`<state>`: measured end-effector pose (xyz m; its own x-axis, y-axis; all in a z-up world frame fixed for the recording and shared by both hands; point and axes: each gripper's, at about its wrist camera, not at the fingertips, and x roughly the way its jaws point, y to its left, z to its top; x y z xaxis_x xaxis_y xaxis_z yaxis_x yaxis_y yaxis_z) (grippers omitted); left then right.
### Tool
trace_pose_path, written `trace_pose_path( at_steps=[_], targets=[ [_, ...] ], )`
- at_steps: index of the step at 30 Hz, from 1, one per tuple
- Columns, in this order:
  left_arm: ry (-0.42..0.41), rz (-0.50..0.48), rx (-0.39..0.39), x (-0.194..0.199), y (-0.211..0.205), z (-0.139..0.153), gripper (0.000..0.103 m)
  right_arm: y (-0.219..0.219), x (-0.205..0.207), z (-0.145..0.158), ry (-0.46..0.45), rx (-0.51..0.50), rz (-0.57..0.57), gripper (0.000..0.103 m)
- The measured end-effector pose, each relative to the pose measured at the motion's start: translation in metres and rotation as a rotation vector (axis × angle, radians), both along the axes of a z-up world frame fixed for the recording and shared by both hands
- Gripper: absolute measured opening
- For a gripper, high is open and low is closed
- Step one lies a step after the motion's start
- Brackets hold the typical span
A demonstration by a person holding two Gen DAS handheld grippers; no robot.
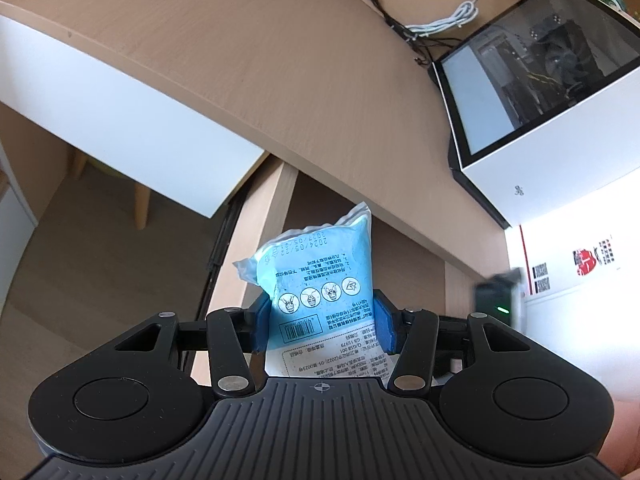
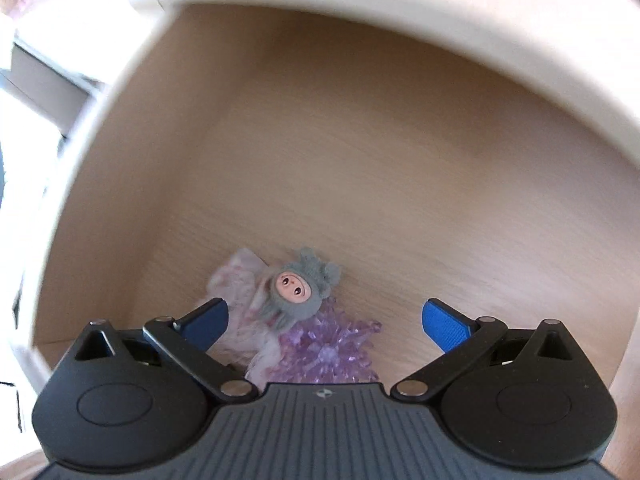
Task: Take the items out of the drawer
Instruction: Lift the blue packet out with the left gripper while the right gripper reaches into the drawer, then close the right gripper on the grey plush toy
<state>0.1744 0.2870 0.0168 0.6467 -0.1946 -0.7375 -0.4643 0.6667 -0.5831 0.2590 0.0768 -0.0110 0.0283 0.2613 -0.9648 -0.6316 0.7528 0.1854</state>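
Note:
A light blue printed packet (image 1: 320, 284) is clamped between the blue pads of my left gripper (image 1: 322, 324), held above the open wooden drawer (image 1: 264, 216) below the desk edge. In the right wrist view, my right gripper (image 2: 326, 320) hangs open over the drawer floor (image 2: 400, 184), pointing steeply down. Under it lie a small grey doll with a pink face (image 2: 298, 290), a purple crystal-like ornament (image 2: 332, 348) and a pale pink wrapper (image 2: 244, 296). Neither blue pad touches them.
The wooden desktop (image 1: 248, 56) carries a white computer case with a glass side (image 1: 552, 92), tangled cables (image 1: 436, 20) and a white printed box (image 1: 576, 264). A white drawer front (image 1: 120, 128) juts out at left. Pale drawer walls (image 2: 92, 152) ring the right gripper.

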Motion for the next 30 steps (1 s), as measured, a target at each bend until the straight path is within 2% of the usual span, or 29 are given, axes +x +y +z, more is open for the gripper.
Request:
trace_pose_path(
  at_steps=[3,7,8,9,11,14,15,16,17,18,22,25,29,30],
  targets=[
    [0.021,-0.018,0.002,0.003,-0.003,-0.003,0.055,-0.005,-0.015,0.016,-0.077,0.049,-0.005,0.095],
    [0.038,-0.053,0.014,0.007,-0.008,-0.003,0.055,0.012,-0.018,0.008,-0.062,0.044,-0.033,0.066],
    [0.043,-0.063,0.019,0.007,-0.009,-0.003,0.055,0.018,-0.013,0.005,-0.052,0.034,-0.036,0.051],
    [0.049,-0.074,0.026,0.008,-0.01,-0.002,0.055,0.022,-0.002,0.002,-0.047,0.018,-0.04,0.04],
    [0.058,-0.104,0.043,0.011,-0.013,-0.001,0.055,0.022,-0.005,0.006,-0.06,0.008,-0.056,0.031],
    [0.078,-0.17,0.072,0.019,-0.02,0.0,0.055,0.004,-0.012,0.025,-0.084,0.035,-0.112,0.026],
    [0.083,-0.193,0.082,0.023,-0.023,0.001,0.055,-0.005,-0.014,0.033,-0.091,0.051,-0.139,0.018],
    [0.085,-0.222,0.09,0.027,-0.026,0.003,0.055,-0.016,-0.016,0.042,-0.1,0.071,-0.168,0.014],
    [0.084,-0.247,0.094,0.031,-0.029,0.004,0.055,-0.018,-0.013,0.051,-0.109,0.09,-0.202,0.013],
    [0.084,-0.25,0.097,0.036,-0.032,0.005,0.055,-0.064,-0.02,0.065,-0.12,0.112,-0.235,0.013],
    [0.076,-0.326,0.132,0.056,-0.045,0.012,0.055,-0.105,-0.021,0.089,-0.175,0.163,-0.332,0.013],
    [0.082,-0.343,0.164,0.068,-0.05,0.015,0.055,-0.12,-0.015,0.069,-0.202,0.155,-0.34,0.013],
    [0.101,-0.32,0.164,0.069,-0.052,0.012,0.055,-0.116,-0.008,0.051,-0.16,0.159,-0.329,0.025],
    [0.105,-0.312,0.157,0.066,-0.052,0.011,0.055,-0.112,-0.018,0.048,-0.153,0.155,-0.31,0.029]
  ],
)
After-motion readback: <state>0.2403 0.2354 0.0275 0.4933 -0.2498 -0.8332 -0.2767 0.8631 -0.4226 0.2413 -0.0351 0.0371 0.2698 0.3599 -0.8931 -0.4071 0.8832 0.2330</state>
